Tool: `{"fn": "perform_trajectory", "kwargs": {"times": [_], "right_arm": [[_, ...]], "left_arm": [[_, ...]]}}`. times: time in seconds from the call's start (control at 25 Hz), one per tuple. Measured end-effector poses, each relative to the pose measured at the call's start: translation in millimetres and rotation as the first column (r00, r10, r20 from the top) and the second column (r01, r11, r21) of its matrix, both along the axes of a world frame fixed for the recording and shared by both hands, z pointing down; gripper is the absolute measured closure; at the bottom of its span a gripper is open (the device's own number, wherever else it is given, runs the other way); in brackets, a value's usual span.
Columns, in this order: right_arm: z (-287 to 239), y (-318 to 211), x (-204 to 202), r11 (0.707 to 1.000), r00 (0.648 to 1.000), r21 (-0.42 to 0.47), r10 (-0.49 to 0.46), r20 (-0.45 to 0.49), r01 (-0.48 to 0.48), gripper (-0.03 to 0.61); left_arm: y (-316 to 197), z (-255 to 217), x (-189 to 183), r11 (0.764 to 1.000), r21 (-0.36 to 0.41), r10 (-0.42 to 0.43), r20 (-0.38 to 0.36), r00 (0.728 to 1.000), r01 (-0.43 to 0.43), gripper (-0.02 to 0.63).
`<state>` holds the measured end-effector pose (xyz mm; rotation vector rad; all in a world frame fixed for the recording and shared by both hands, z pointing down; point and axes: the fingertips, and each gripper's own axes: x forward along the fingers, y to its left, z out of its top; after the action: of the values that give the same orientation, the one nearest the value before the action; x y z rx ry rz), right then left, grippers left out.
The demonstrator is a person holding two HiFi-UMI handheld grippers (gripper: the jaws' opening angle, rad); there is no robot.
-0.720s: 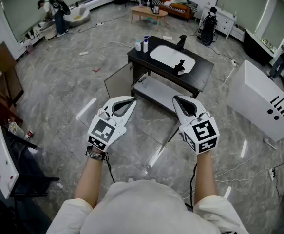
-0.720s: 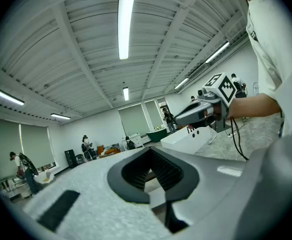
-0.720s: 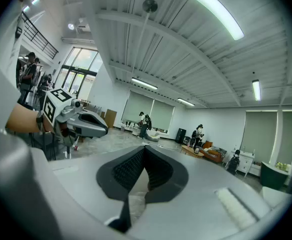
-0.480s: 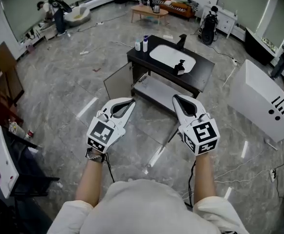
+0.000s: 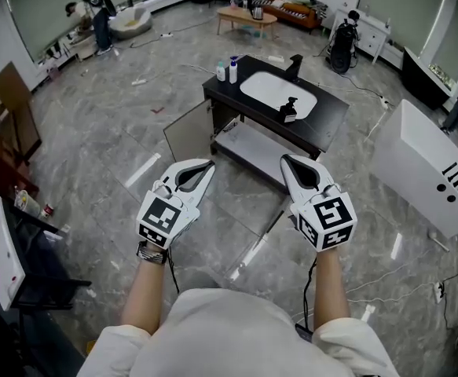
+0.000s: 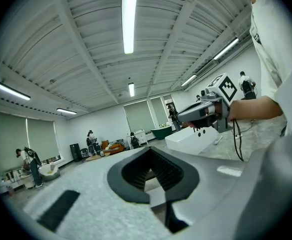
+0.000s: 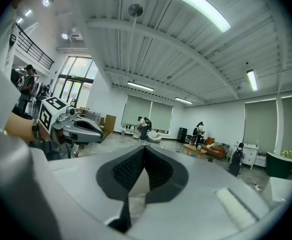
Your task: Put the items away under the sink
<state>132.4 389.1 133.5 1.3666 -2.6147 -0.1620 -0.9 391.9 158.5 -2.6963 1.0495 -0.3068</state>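
Observation:
A black sink cabinet (image 5: 332, 122) stands on the floor ahead of me, holding a white basin (image 5: 269, 91) and a black faucet (image 5: 294, 64). Two small bottles (image 5: 227, 71) stand on its left corner and a dark dispenser (image 5: 289, 109) sits at the basin's front edge. The cabinet door (image 5: 186, 130) hangs open, showing a pale shelf (image 5: 248, 149) under the sink. My left gripper (image 5: 210, 164) (image 6: 148, 149) and right gripper (image 5: 284, 159) (image 7: 144, 148) are held side by side short of the cabinet. Both are shut and hold nothing.
A white box-like unit (image 5: 426, 170) stands at the right. A low table (image 5: 246, 16) and sofa are at the back, people stand far left near a tub (image 5: 131, 22), and cables lie on the floor (image 5: 393, 269). Dark furniture (image 5: 9, 124) lines the left side.

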Motion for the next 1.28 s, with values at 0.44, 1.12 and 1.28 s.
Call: {"fn": "perform_trajectory", "kwargs": {"times": [0.44, 1.12, 1.28], "right_arm": [[20, -61, 19, 0.997, 0.996, -0.066, -0.036, 0.085, 0.042, 0.571], [-4, -292, -24, 0.999, 0.988, -0.042, 0.005, 0.154, 0.002, 0.571], [6, -332, -35, 0.997, 0.989, -0.08, 0.009, 0.149, 0.003, 0.571]], "left_arm": [[-68, 23, 14, 1.0, -0.027, -0.01, 0.008, 1.0, 0.01, 0.612], [-317, 11, -21, 0.997, -0.016, 0.082, 0.02, 0.996, -0.081, 0.612], [-357, 18, -30, 0.996, -0.032, 0.086, 0.014, 0.996, -0.085, 0.612]]}}
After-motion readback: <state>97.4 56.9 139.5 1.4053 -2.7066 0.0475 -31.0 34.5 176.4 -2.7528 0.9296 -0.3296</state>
